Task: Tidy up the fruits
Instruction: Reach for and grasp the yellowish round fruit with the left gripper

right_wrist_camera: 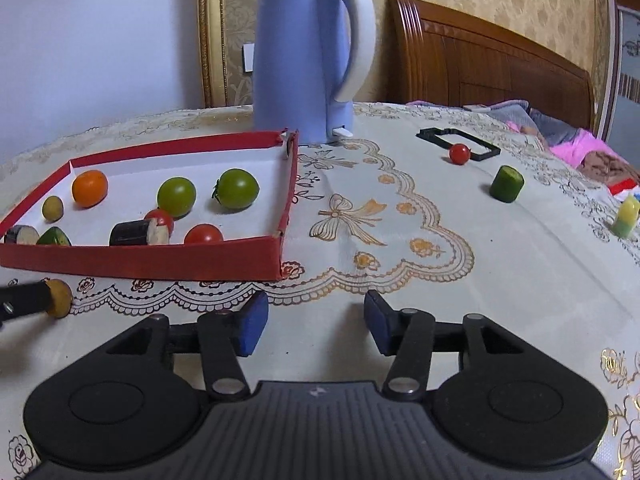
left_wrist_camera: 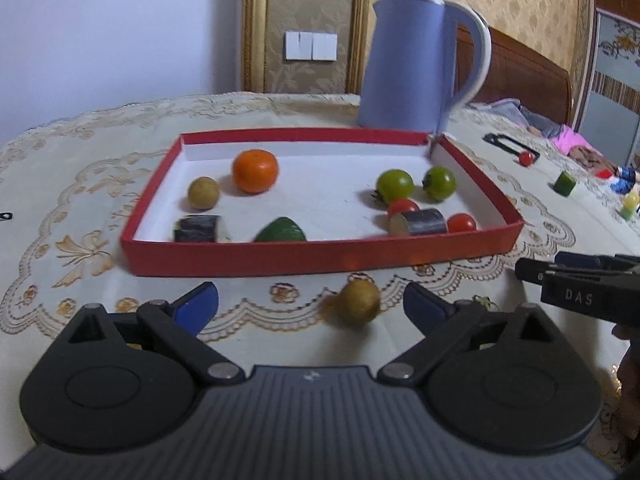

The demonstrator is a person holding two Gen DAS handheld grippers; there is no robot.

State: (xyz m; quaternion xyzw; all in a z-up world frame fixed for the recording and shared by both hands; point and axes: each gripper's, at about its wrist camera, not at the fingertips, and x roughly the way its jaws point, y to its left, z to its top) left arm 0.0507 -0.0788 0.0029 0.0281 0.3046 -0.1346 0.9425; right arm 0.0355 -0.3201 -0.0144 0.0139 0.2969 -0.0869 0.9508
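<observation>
The small brownish-yellow fruit lies on the bench outside the red tray, just before its near wall. It sits ahead of the left tongs, between their blue pads but closer to the right-hand one, and touches neither. Those tongs stand wide apart and empty. The fruit is nearly round, so it has no long axis to line up with; it looks blurred, so it may be rolling.

The right tongs are also apart with nothing between them. From their camera the same fruit lies far off to the left, partly hidden by a finger of the left tongs. The left hand is therefore much the nearer, and the likely move is a short push forward and a close, then a lift over the low wall.

The tray is thin card, red outside and white inside, and already holds an orange, two green tomatoes, red cherry tomatoes, dark aubergine pieces and another small yellowish fruit. The fruits look smooth and glossy, likely to slip or roll. The bench wears a pale embroidered cloth. A blue kettle stands behind the tray. Off to the right lie a red tomato and a green cylinder, nearer the right tongs.
</observation>
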